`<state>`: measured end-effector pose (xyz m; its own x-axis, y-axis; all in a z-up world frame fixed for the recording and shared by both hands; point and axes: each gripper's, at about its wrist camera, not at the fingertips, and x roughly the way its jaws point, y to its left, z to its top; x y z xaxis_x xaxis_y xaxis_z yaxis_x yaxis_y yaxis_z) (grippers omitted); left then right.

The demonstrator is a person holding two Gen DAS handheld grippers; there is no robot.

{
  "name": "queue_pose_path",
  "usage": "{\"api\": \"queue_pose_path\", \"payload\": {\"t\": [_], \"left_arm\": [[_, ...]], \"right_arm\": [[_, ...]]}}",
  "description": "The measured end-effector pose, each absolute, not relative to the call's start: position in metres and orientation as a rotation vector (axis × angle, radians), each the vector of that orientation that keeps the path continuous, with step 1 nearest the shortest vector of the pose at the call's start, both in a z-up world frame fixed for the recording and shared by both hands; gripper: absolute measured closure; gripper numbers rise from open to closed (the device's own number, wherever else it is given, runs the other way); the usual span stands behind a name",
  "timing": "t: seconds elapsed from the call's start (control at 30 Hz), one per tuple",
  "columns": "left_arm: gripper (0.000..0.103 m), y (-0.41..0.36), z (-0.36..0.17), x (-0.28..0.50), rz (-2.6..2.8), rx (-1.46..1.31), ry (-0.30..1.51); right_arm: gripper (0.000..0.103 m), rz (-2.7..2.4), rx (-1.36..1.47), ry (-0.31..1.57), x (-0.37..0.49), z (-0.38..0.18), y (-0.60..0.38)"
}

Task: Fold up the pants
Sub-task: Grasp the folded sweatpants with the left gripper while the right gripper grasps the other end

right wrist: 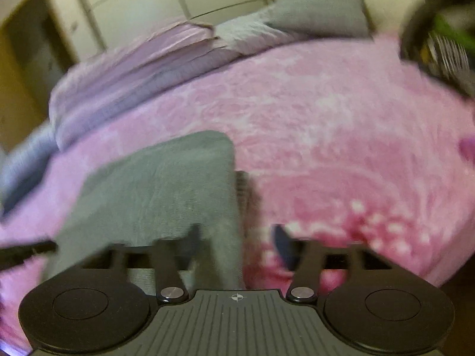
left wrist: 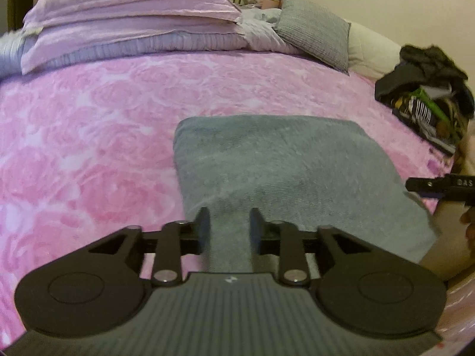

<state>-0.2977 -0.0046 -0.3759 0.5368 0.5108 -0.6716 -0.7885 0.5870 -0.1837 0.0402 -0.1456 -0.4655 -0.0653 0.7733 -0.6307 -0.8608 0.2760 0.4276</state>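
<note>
Left wrist view: left gripper [left wrist: 229,225] fingers pinch the near edge of folded grey pants [left wrist: 276,160] on a pink bed [left wrist: 89,136]; right gripper [right wrist: 236,237], fingers parted, holds nothing; probably finishing, next release and smooth.

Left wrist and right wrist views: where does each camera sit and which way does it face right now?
Left wrist: sits behind the left hand-held gripper, facing across the pink blanket toward the pillows; its fingers pinch the grey pants; the other gripper's tip shows at right.
Right wrist: sits behind the right hand-held gripper, facing the same way but blurred; fingers spread, straddling the pants' right edge.
Shared: grey pants, pink blanket, grey pillow, dark clothes pile.
</note>
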Motion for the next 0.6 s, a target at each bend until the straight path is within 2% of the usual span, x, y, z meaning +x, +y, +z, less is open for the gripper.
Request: {"api": "queue_pose_path", "payload": {"t": [0.13,0.27,0.47,0.53,0.6], "left_arm": [[0.071,0.010,-0.376,-0.321,0.835,-0.632,0.574],[0.070,0.022,-0.376,-0.336,0.852,-0.749,0.513],[0.070,0.026,-0.373,-0.322,0.835,-0.735,0.513],[0.070,0.029,-0.373,-0.316,0.832,-0.729,0.514],[0.070,0.032,-0.374,-0.312,0.828,-0.723,0.515]], "right_arm": [[0.038,1.350,0.015,1.056,0.068,-0.475,-0.155],[0.038,1.391,0.046,1.037,0.069,-0.474,-0.149],[0.061,1.440,0.012,0.949,0.061,-0.471,-0.116],[0.076,1.458,0.037,0.968,0.063,-0.474,-0.106],[0.076,1.451,0.048,1.002,0.066,-0.479,-0.096]]}}
